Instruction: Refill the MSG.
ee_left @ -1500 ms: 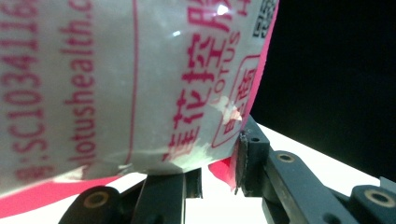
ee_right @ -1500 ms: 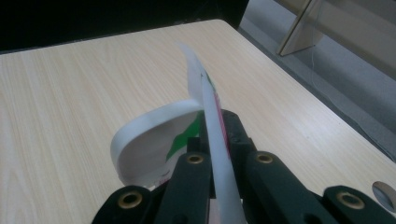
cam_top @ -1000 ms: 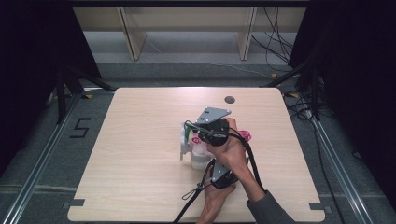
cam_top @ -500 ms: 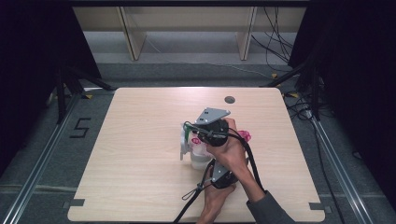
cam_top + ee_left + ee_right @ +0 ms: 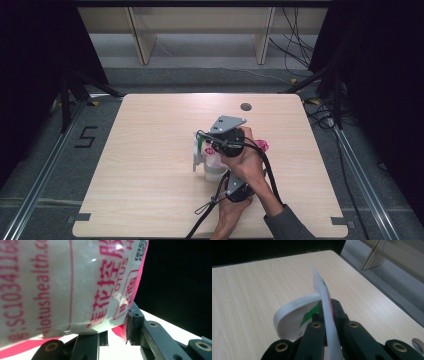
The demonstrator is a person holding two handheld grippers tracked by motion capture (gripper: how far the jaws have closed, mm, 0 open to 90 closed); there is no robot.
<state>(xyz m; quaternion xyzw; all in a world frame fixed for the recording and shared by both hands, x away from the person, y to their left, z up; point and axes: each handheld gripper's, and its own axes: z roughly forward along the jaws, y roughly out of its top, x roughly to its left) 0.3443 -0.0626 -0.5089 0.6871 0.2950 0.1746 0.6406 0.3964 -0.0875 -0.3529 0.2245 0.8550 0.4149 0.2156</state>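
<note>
While two grippers grip, one cup stands.

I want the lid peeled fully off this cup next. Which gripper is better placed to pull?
The right gripper: its jaws are shut on the lid's raised edge, so it can likely peel on. The left gripper clamps the cup and should just steady it.

no visible change since earlier
</note>
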